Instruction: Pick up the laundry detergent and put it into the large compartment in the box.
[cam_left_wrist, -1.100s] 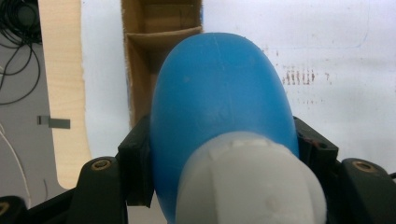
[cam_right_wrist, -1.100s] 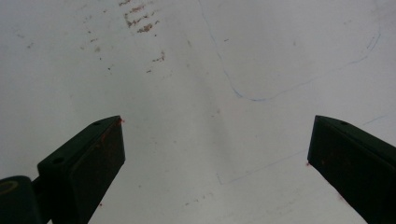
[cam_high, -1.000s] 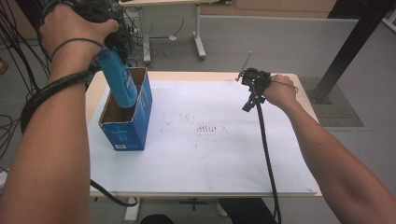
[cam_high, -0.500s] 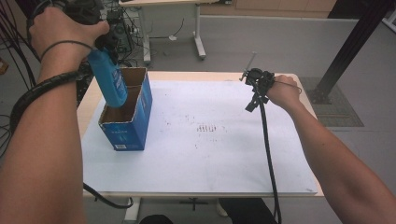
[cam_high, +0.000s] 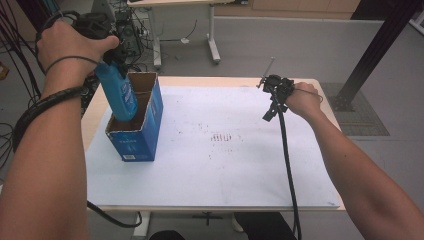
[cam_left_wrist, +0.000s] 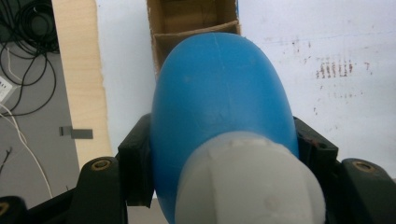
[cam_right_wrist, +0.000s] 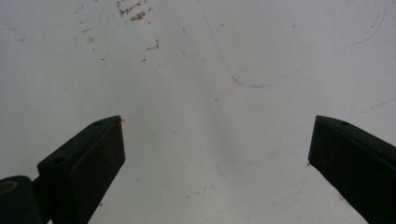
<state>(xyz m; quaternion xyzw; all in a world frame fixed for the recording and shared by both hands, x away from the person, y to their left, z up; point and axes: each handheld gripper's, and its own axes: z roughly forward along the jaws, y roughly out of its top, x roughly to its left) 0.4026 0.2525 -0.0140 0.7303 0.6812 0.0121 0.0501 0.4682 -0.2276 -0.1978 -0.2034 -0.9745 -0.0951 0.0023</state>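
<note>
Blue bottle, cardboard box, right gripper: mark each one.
blue bottle (cam_high: 119, 95), high view, mid body.
cardboard box (cam_high: 134, 145), high view, blue front wall.
right gripper (cam_right_wrist: 215, 154), right gripper view, midway between its open jaws.

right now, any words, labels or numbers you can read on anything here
Blue cardboard box: white print on its front face, too small and blurred to read.
Blue bottle: a faint label patch, not readable.
White table sheet: reddish marks and faint pen lines, no words.
Nothing else bears text.

A white table (cam_high: 240, 170) with reddish-brown speckles (cam_high: 223, 136) and a faint blue pen line (cam_right_wrist: 261, 84), black cables (cam_high: 20, 30) on the grey floor, another desk's legs (cam_high: 212, 35) behind.
</note>
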